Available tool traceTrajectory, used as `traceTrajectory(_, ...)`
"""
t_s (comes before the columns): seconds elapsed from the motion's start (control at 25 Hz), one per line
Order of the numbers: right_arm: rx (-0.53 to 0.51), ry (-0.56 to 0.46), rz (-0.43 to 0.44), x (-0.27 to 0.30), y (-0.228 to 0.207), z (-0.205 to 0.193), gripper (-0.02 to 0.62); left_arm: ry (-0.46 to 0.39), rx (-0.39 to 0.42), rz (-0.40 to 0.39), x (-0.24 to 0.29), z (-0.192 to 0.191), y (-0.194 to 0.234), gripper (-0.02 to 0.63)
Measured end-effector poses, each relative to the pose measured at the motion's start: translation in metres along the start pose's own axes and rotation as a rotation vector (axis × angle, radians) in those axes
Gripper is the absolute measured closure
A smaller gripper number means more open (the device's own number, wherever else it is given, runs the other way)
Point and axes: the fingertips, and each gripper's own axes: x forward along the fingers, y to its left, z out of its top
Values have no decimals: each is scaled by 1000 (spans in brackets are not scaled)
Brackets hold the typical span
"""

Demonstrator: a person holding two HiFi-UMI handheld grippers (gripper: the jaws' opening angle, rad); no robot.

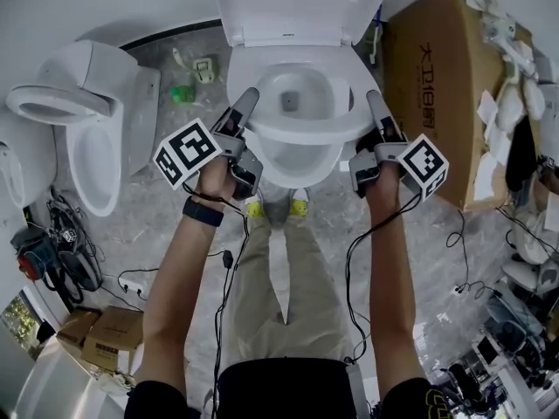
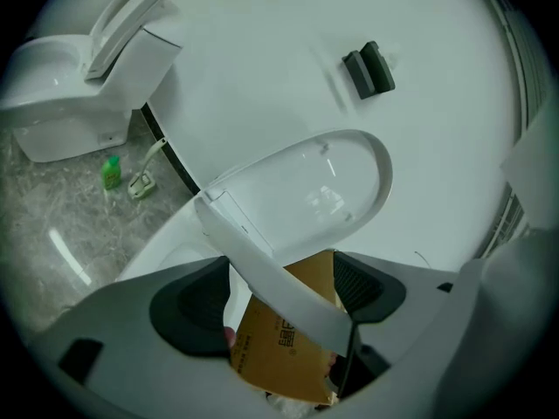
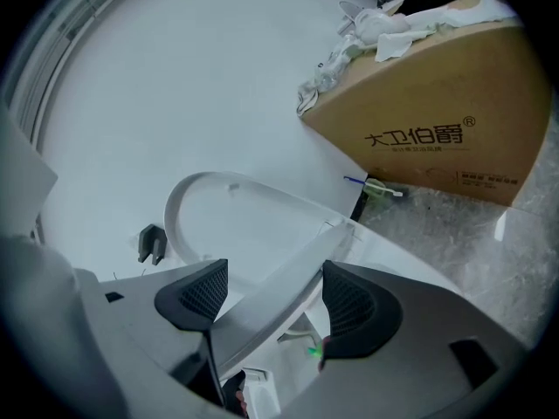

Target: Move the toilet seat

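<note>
A white toilet stands in front of me with its lid (image 1: 297,7) upright against the wall. The seat ring (image 1: 301,133) sits over the bowl (image 1: 293,160), raised a little at a slant. My left gripper (image 1: 247,103) is at the ring's left side and my right gripper (image 1: 376,105) at its right side. In the left gripper view the seat ring (image 2: 262,273) runs diagonally between the wide jaws of the left gripper (image 2: 278,295), with a gap beside it. In the right gripper view the seat ring (image 3: 279,291) likewise crosses between the jaws of the right gripper (image 3: 275,299), apart from the right pad.
A second white toilet (image 1: 87,129) stands at the left. A large cardboard box (image 1: 445,85) with rags on it stands at the right. A green bottle (image 1: 182,94) lies behind the toilets. Cables and a power strip (image 1: 131,286) lie on the marble floor, with small boxes (image 1: 105,330) nearby.
</note>
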Motion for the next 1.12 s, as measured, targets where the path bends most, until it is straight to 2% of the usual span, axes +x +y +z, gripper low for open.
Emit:
traceTrajectory(0.16, 38, -42, 33, 1, 6, 5, 233, -37, -39, -55, -2, 6, -4, 235)
traceTrajectory(0.48, 82, -92, 121, -1, 8, 11, 230, -60, -76, -109, -1, 9, -8, 235)
traceTrajectory(1.12, 138, -126, 163, 27, 36, 33, 213, -127, -156, -179, 19, 42, -30, 207)
